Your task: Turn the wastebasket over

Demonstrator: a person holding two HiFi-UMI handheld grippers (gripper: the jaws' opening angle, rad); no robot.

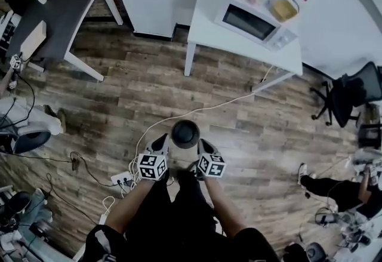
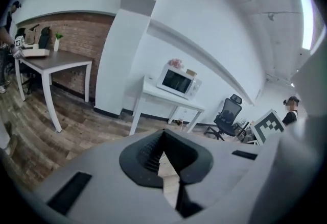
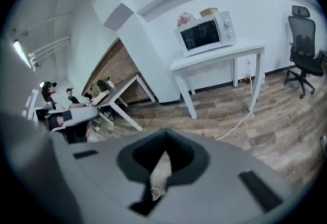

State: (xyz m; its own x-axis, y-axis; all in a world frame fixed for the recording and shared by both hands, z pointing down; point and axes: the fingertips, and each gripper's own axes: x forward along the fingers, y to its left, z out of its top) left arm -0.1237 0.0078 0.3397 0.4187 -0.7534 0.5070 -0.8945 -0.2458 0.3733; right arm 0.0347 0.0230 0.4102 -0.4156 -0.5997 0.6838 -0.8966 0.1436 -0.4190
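head view: we hold the left gripper (image 1: pixel 162 142) and right gripper (image 1: pixel 204 146) with jaws pressed together, empty; the black round wastebasket (image 1: pixel 185 133) shows between them on the wooden plank floor (image 1: pixel 149 88).

Left gripper (image 1: pixel 160 145), right gripper (image 1: pixel 206 147), side by side, jaws closed

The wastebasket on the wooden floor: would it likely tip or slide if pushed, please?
The wastebasket looks small and round, so it is probably light and might roll once tipped. It stands free on a smooth-looking plank floor, so a low push would likely slide it.
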